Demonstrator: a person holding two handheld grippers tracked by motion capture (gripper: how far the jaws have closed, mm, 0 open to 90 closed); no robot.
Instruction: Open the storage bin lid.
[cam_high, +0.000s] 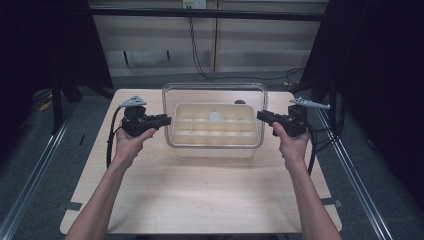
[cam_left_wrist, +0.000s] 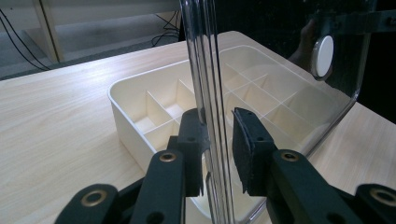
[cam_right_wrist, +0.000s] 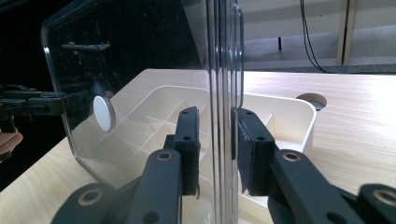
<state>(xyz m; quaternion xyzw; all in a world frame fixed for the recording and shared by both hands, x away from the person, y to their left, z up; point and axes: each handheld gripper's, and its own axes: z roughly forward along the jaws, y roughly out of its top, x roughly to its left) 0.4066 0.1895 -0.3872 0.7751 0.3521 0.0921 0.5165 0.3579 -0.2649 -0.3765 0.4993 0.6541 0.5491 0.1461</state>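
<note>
A clear plastic lid (cam_high: 215, 89) with a white round knob (cam_high: 214, 117) hovers level over a cream box (cam_high: 215, 150) divided into several compartments. My left gripper (cam_high: 167, 120) clamps the lid's left edge and my right gripper (cam_high: 260, 116) clamps its right edge. In the left gripper view the lid's rim (cam_left_wrist: 205, 70) runs between the jaws of the left gripper (cam_left_wrist: 217, 135), with the box (cam_left_wrist: 128, 126) beyond. The right gripper view shows the same rim (cam_right_wrist: 224, 70) between the jaws of the right gripper (cam_right_wrist: 217, 135), above the box (cam_right_wrist: 299, 112). The compartments look empty.
The box stands at the back middle of a light wooden table (cam_high: 210, 195). A small round hole (cam_high: 240, 102) lies in the tabletop behind the box. Metal rails (cam_high: 30, 185) run along both sides of the table, and cables (cam_high: 197, 55) hang at the back.
</note>
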